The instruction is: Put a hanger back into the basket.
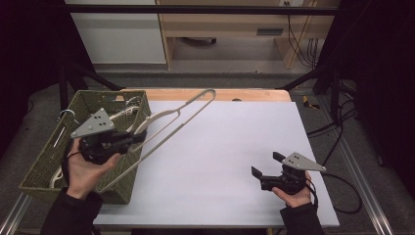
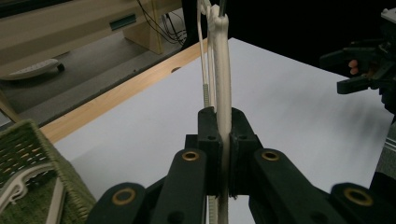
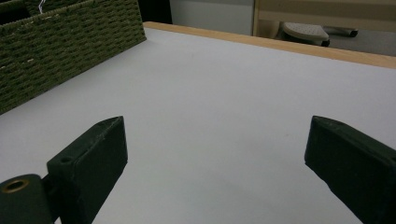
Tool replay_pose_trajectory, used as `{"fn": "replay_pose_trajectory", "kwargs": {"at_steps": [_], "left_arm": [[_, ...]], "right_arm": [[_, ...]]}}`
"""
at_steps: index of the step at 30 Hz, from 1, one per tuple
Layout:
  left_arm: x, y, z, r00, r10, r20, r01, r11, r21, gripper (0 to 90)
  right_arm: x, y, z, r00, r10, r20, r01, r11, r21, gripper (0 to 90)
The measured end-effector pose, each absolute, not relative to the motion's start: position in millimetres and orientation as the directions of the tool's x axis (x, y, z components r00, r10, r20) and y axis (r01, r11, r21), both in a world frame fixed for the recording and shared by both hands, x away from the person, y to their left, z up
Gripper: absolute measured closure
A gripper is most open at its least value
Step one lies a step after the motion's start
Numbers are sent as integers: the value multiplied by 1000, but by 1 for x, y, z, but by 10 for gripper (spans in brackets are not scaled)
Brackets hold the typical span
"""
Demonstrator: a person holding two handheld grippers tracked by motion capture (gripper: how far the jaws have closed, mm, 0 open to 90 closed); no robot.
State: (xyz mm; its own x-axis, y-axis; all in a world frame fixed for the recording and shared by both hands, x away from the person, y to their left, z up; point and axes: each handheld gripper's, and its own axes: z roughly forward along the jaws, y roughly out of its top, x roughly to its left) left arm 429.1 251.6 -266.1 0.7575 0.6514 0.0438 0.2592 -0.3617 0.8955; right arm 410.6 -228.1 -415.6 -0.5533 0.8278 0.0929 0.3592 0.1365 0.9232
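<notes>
One cream clothes hanger (image 1: 169, 122) held aloft over the left part of the tabletop (image 1: 230, 147), half above the basket rim and half above the white surface. Long axis on a diagonal in the high view: hook end high and far, toward the wooden back edge; lower corner low and near, by the front right corner of the basket. In the left gripper view (image 2: 223, 79), seen edge-on as a thin pale bar rising straight up from between the jaws, with a ribbed strip just beside it.

Left hand-held gripper (image 1: 139, 138) clamped tight on the hanger near its shoulder, jaws pressed against both sides of the bar, pointing right across the table. Left hand (image 1: 85, 169) raised beneath it, palm up, forearm coming in from the bottom edge over the basket's near corner.

Right hand-held gripper (image 1: 266, 169) wide open with nothing between the jaws, low over the near right part of the tabletop, pointing left toward the basket. Right hand (image 1: 296, 191) behind it, well apart from the hanger.

Woven green basket (image 1: 49, 161) at the left edge of the tabletop, more pale hangers (image 1: 58, 176) inside, one metal hook (image 1: 67, 113) over its far left rim.
</notes>
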Motion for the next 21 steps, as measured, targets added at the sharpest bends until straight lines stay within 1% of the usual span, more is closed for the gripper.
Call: {"fn": "replay_pose_trajectory", "kwargs": {"at_steps": [5, 11, 16, 21], "left_arm": [[438, 277, -257, 743, 669, 34, 271, -347, 898, 858], [451, 305, -253, 715, 697, 51, 280, -353, 893, 858], [464, 325, -255, 700, 712, 57, 296, -362, 884, 858], [477, 347, -262, 681, 731, 44, 326, -356, 876, 858]], "right_arm": [[411, -229, -415, -553, 828, 89, 357, 139, 924, 60], [411, -228, -416, -553, 829, 87, 358, 142, 923, 60], [411, -228, -416, -557, 826, 86, 359, 147, 922, 60], [411, -228, -416, -555, 828, 81, 355, 148, 923, 58]]}}
